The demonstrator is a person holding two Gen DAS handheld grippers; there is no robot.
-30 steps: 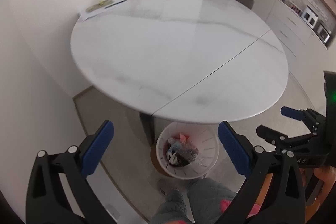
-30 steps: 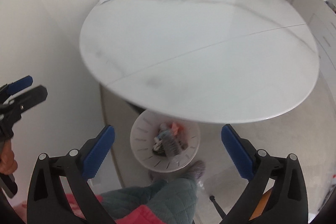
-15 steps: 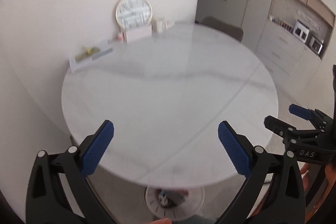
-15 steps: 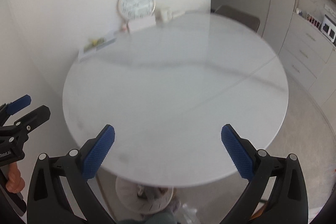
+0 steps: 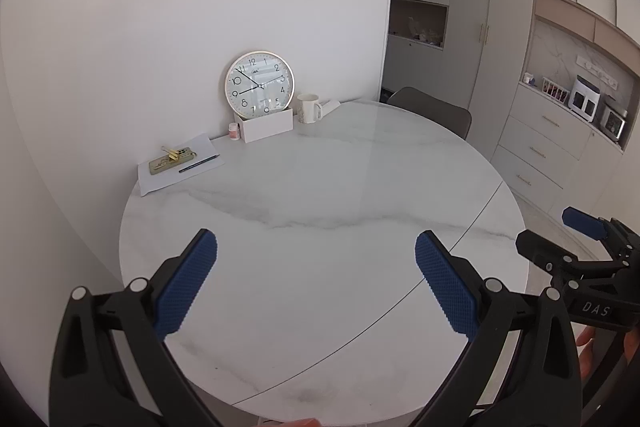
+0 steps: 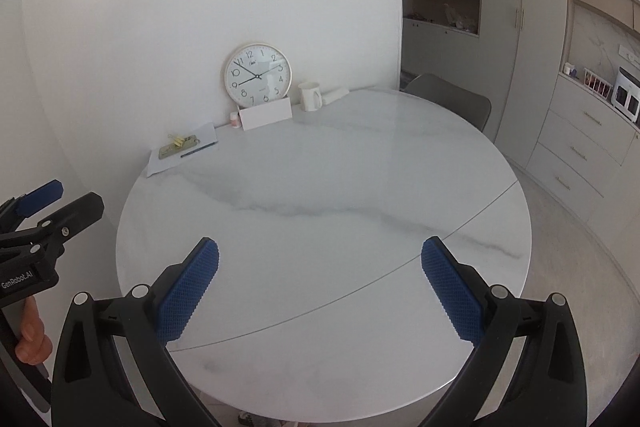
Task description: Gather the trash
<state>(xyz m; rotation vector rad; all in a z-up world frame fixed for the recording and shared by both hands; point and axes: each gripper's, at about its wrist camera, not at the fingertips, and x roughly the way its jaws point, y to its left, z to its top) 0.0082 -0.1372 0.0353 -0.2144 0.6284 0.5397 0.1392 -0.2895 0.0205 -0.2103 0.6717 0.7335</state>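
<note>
My left gripper (image 5: 316,275) is open and empty, held above the near part of a round white marble table (image 5: 320,211). My right gripper (image 6: 320,283) is open and empty too, above the same table (image 6: 320,195). Each gripper shows at the edge of the other's view: the right one in the left wrist view (image 5: 560,239), the left one in the right wrist view (image 6: 60,203). No trash lies on the tabletop in view. The waste bin under the table is hidden by the tabletop.
At the table's far edge by the wall stand a round clock (image 5: 259,84), a white box (image 5: 267,126), a mug (image 5: 308,108) and a small bottle (image 5: 233,131). A paper with a phone, clips and pen (image 5: 178,163) lies far left. A chair (image 5: 432,111) and cabinets (image 5: 560,131) are right.
Both grippers have tilted up from looking down at the bin under the table to looking across the tabletop at the wall. The bin with trash has dropped out of view. Both stay open.
</note>
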